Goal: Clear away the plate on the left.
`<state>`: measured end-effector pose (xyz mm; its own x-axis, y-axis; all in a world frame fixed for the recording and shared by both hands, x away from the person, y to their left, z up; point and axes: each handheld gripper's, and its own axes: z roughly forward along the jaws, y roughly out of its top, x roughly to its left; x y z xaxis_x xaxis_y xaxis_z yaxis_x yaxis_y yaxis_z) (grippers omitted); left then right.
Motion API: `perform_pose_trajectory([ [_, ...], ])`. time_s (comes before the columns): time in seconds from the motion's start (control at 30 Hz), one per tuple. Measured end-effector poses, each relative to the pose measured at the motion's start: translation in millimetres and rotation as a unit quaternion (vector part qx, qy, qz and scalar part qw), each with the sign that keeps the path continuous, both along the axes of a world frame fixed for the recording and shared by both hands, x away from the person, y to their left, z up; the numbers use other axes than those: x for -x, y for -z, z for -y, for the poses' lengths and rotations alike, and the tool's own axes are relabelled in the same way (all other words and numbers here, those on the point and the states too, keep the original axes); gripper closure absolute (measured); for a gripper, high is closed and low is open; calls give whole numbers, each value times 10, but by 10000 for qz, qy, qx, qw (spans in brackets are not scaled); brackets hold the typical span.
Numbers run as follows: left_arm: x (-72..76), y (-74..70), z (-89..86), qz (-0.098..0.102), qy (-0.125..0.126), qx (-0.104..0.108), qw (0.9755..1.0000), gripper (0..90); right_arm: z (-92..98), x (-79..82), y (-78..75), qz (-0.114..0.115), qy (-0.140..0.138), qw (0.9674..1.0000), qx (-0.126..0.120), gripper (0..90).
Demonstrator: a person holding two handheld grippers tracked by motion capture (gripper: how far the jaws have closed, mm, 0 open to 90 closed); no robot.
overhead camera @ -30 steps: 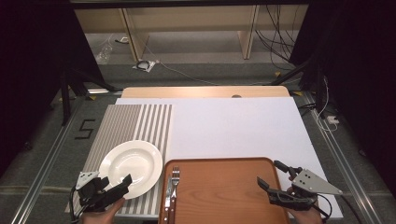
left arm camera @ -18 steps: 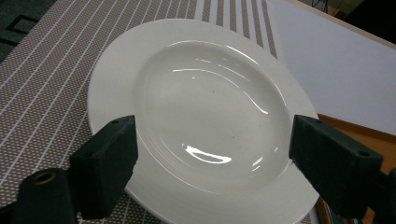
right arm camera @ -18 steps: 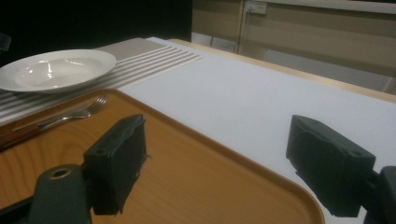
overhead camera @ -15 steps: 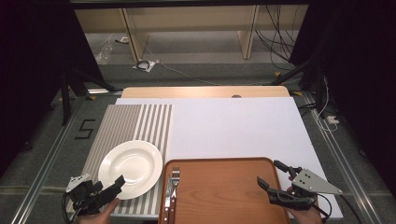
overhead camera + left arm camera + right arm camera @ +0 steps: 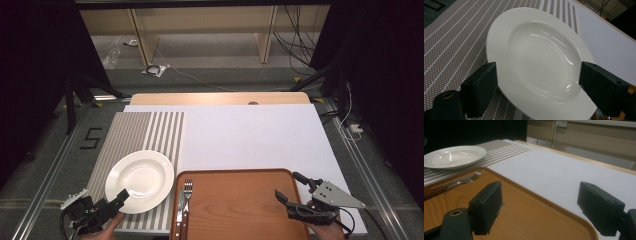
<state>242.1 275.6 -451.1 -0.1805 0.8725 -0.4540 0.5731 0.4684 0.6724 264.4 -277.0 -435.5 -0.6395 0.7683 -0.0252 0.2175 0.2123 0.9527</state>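
Plate (image 5: 139,179) sits empty on the striped mat (image 5: 131,135), just left of our tray (image 5: 240,210), which holds a fork (image 5: 186,200). We keep our left gripper (image 5: 107,204) wide at the plate's near rim, our right gripper (image 5: 289,192) wide over the tray's right edge.

The left gripper (image 5: 116,200) has drawn back towards the near-left corner, its tips now at the white plate's (image 5: 140,180) near rim.

White table (image 5: 250,135) carries striped placemat (image 5: 145,132) and wooden tray (image 5: 240,200).
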Motion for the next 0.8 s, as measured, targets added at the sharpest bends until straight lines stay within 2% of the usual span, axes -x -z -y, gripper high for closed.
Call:
perform_pose_trajectory([
  [0.07, 3, 13, -19, -12, -28, 104, 9999, 151, 3, -3, 0, 1, -3, 10000, 2, 210],
  [0.27, 19, 37, -53, -55, -163, 188, 9997, 150, 4, 1, 1, -1, 3, 10000, -2, 210],
  [0.3, 21, 44, -60, -63, -182, 241, 9995, 150, 1, 1, 1, 3, -5, 10000, -6, 210],
  [0.37, 23, 80, -94, -94, -245, 518, 9983, 151, 0, 0, 0, 3, -2, 10000, -7, 210],
  [0.47, 28, 161, -145, -195, -347, 1054, 9936, 154, 1, 1, 1, -3, 2, 10000, -6, 210],
  [0.53, 26, 202, -164, -266, -382, 1303, 9904, 156, 1, 1, 0, 3, 2, 10000, -9, 210],
  [0.57, 31, 214, -173, -261, -414, 1407, 9888, 157, 0, 0, 0, -2, 3, 10000, -9, 210],
  [0.7, 45, 238, -178, -257, -476, 1601, 9856, 160, 0, 1, 0, -2, 4, 10000, -10, 210],
  [0.73, 47, 249, -179, -271, -483, 1704, 9838, 160, 0, 0, 1, -1, 4, 10000, -12, 210],
  [0.8, 56, 284, -175, -311, -551, 1992, 9779, 161, 1, 2, 1, -20, 1, 10000, 7, 210],
])
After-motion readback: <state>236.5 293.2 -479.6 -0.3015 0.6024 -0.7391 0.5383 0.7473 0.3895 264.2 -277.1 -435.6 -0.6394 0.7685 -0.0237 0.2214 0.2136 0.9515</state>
